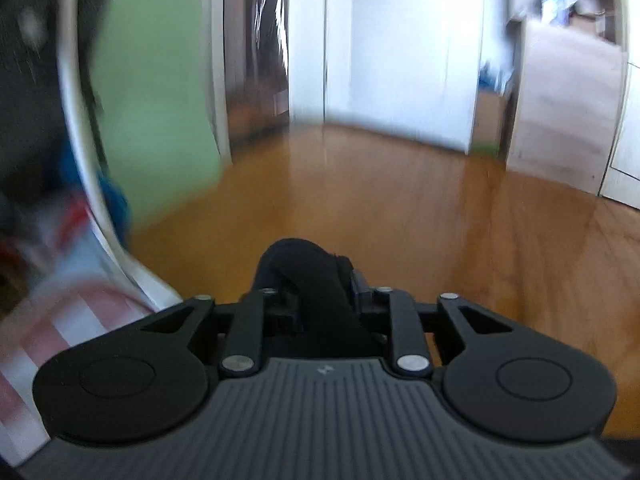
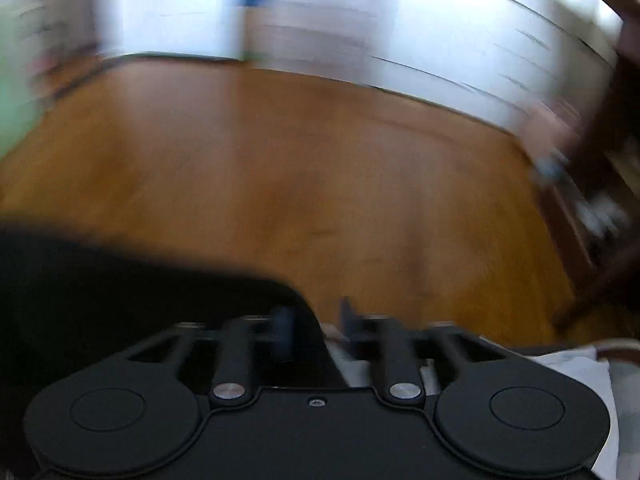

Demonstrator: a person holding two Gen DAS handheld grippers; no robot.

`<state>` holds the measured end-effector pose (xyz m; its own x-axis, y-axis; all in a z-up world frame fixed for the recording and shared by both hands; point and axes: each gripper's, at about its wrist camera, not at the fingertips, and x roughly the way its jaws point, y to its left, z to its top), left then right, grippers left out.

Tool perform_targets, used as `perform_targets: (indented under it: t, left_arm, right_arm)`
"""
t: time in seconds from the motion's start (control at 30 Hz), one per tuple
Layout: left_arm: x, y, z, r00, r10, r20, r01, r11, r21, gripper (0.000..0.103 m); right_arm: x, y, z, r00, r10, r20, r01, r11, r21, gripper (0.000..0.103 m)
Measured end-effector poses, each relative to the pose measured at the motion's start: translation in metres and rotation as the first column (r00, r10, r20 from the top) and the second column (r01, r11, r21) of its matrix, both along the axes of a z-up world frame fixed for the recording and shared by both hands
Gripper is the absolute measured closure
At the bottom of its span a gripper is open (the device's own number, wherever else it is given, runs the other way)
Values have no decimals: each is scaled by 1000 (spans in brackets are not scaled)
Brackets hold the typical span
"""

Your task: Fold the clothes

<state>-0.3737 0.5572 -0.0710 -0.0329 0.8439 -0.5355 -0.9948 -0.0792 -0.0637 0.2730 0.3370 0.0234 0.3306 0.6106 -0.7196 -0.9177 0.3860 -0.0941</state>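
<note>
In the left wrist view, the left gripper point(image 1: 322, 300) points forward and down over a brown wooden floor point(image 1: 400, 208). A piece of black cloth point(image 1: 308, 276) sits between its two fingers. The cloth rises a little above the fingertips as a rounded fold and then runs back toward the camera through the narrow gap. The fingers stand close together and pinch this cloth from both sides. To the left of the gripper there is a curved white frame point(image 1: 86, 160) and, behind it, a pale green panel point(image 1: 156, 100). In the near left corner lies a fabric with red and white stripes point(image 1: 48, 328). Far ahead stands a white door point(image 1: 400, 48). All of the background is blurred.

In the right wrist view, the right gripper point(image 2: 316, 320) also points over the same wooden floor point(image 2: 300, 168). Its fingers are spread, with a clear gap between them, and nothing is pressed between the pads. The black cloth point(image 2: 120, 280) lies at the left of this gripper as a wide dark mass. Its right edge reaches to the left finger point(image 2: 282, 332) and passes partly behind it, but I cannot tell if it touches the pad. Something white point(image 2: 568, 364) shows near the right side, below the gripper. This picture is strongly blurred, so small details are not readable.
</note>
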Motion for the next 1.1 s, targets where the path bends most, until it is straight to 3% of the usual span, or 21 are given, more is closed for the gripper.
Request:
perform_targets:
  t: [0.07, 0.1, 0.13, 0.17, 0.27, 0.37, 0.5, 0.63, 0.7, 0.77, 0.83, 0.87, 0.9, 0.93, 0.97, 1.03, 1.1]
  left_arm:
    - [16, 5, -10, 996, -12, 86, 17, 999, -51, 67]
    - [23, -5, -14, 993, -57, 106, 61, 997, -36, 55]
    - [30, -16, -16, 990, -113, 89, 115, 993, -25, 41]
    - [38, -26, -18, 983, -170, 68, 172, 985, -24, 36]
    - [50, -56, -19, 932, -362, 17, 361, 924, -124, 34]
    - [52, -84, -6, 864, -504, 4, 494, 845, -203, 34]
    - [52, -128, 30, 792, -606, -75, 584, 787, -198, 32]
    - [34, -154, 70, 765, -639, -84, 625, 767, -144, 30]
    - [25, -158, 90, 740, -668, -75, 649, 739, -180, 24]
    - [21, -155, 102, 724, -683, -92, 649, 721, -243, 19]
    - [19, -151, 108, 708, -693, -136, 631, 707, -319, 19]
    - [17, -151, 109, 694, -695, -186, 620, 709, -335, 19]
    - [13, -152, 110, 715, -668, -207, 590, 735, -335, 19]
    - [7, -152, 108, 738, -647, -191, 573, 751, -329, 22]
    - [-5, -149, 102, 761, -647, -49, 606, 736, -300, 22]
    - [-29, -144, 86, 758, -610, 229, 652, 721, -236, 22]
    - [-53, -136, 52, 758, -482, 439, 612, 758, -225, 27]
  right_arm:
    - [15, 14, -12, 992, -126, -8, 126, 990, 61, 52]
    - [13, 10, -18, 985, -161, -54, 166, 981, 103, 51]
    - [9, 3, -24, 977, -186, -109, 200, 969, 143, 51]
    - [1, -6, -32, 967, -178, -181, 208, 963, 169, 52]
    - [-34, -39, -61, 935, -96, -340, 178, 960, 217, 51]
    - [-71, -64, -89, 922, -27, -385, 128, 963, 239, 51]
    - [-111, -69, -105, 908, 78, -412, 11, 977, 211, 51]
    - [-163, -83, -101, 909, 150, -389, -46, 964, 263, 49]
    - [-191, -85, -98, 922, 155, -355, -81, 974, 214, 41]
    - [-216, -86, -92, 933, 178, -312, -137, 979, 148, 41]
    - [-232, -94, -75, 931, 225, -286, -186, 970, 155, 40]
    - [-236, -99, -67, 932, 234, -276, -191, 966, 173, 38]
    - [-240, -106, -59, 934, 228, -275, -178, 965, 194, 34]
    - [-243, -112, -51, 936, 219, -277, -162, 963, 216, 33]
    - [-244, -118, -46, 937, 186, -296, -120, 966, 229, 33]
    - [-242, -127, -39, 925, 113, -364, -18, 967, 254, 33]
    - [-244, -128, -31, 897, 78, -435, 41, 965, 259, 33]
